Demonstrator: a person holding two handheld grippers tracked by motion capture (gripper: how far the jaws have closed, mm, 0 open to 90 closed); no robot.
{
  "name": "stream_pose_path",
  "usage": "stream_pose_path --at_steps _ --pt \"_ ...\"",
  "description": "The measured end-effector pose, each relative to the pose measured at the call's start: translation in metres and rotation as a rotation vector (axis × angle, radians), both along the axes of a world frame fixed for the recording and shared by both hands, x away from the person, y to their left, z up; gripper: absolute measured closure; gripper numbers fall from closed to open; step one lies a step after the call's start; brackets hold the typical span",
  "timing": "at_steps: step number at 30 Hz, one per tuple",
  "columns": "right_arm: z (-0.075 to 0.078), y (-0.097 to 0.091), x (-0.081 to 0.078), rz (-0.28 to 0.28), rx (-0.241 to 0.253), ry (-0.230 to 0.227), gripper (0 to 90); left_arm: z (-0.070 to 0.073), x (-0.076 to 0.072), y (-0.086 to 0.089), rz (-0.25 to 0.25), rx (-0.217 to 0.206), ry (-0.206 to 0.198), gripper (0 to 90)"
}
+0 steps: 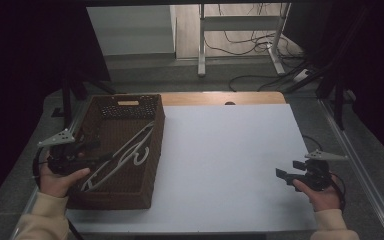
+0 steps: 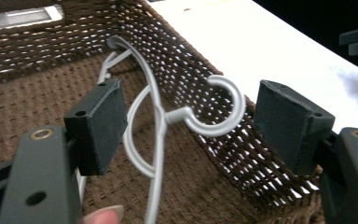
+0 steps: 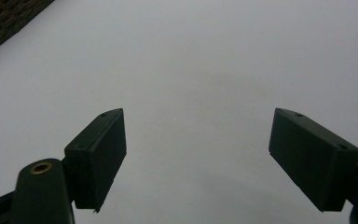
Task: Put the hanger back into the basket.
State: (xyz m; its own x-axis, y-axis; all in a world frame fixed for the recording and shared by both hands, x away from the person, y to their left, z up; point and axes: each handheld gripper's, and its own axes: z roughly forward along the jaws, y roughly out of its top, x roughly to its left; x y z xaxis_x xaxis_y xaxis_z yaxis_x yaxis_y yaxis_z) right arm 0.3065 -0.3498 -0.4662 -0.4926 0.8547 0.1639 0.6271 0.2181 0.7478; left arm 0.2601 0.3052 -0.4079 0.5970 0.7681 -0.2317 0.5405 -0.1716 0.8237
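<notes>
A brown woven basket [image 1: 156, 145] stands at the left of the white table. Inside it lie white plastic hangers [image 1: 125, 155], leaning against the right wall. In the left gripper view a hanger hook [image 2: 223, 109] curls against the basket wall [image 2: 191, 70], and the hanger's neck runs between the wide-apart jaws without touching either pad. My left gripper [image 1: 92, 150] is open over the basket's near left part. My right gripper [image 1: 286, 175] is open above bare table at the right, nothing between its jaws [image 3: 196, 158].
The white tabletop [image 1: 230, 155] stretches between basket and right hand. A wooden strip [image 1: 220, 98] borders its far edge. Beyond it are desk legs [image 1: 201, 45] and floor cables [image 1: 250, 42]. A metal rail [image 1: 360, 165] runs along the right.
</notes>
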Motion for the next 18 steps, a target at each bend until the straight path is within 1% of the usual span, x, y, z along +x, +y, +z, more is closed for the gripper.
stream_pose_path --at_steps 1,2,4,8,9,10,12,14,15,16,18 --pt "0.000 0.000 0.000 0.005 0.001 -0.001 18.9 0.000 0.000 0.000 0.000 0.000 0.000 24.7" --pt "0.000 0.001 0.000 0.010 0.003 -0.001 18.9 0.001 -0.002 -0.006 -0.013 0.002 0.001 24.7" --pt "-0.001 0.002 0.001 0.026 0.001 0.001 18.6 0.002 -0.003 -0.013 -0.014 0.009 0.012 24.8" --pt "-0.002 0.005 0.001 0.043 -0.006 0.010 18.5 0.000 -0.003 -0.027 -0.026 0.039 0.032 24.7" --pt "-0.002 0.005 0.001 0.048 -0.005 0.010 18.5 0.000 -0.003 -0.027 -0.026 0.039 0.032 24.7" --pt "-0.002 0.005 0.001 0.051 -0.005 0.009 18.5 -0.001 -0.003 -0.034 -0.042 0.041 0.027 24.7" --pt "-0.002 0.006 0.001 0.056 -0.004 0.010 18.5 -0.002 -0.006 -0.039 -0.049 0.037 0.004 25.8" --pt "-0.002 0.007 0.001 0.065 -0.006 0.008 18.4 -0.003 -0.008 -0.044 -0.065 0.031 0.005 25.9" --pt "-0.002 0.007 0.001 0.065 -0.006 0.008 18.4 -0.003 -0.008 -0.044 -0.065 0.031 0.005 25.8" --pt "-0.003 0.009 0.001 0.077 -0.008 0.010 18.4 -0.004 -0.008 -0.046 -0.072 0.036 0.009 25.6" --pt "-0.003 0.010 0.001 0.091 -0.011 0.011 18.4 -0.005 -0.013 -0.053 -0.080 0.051 0.001 25.7"
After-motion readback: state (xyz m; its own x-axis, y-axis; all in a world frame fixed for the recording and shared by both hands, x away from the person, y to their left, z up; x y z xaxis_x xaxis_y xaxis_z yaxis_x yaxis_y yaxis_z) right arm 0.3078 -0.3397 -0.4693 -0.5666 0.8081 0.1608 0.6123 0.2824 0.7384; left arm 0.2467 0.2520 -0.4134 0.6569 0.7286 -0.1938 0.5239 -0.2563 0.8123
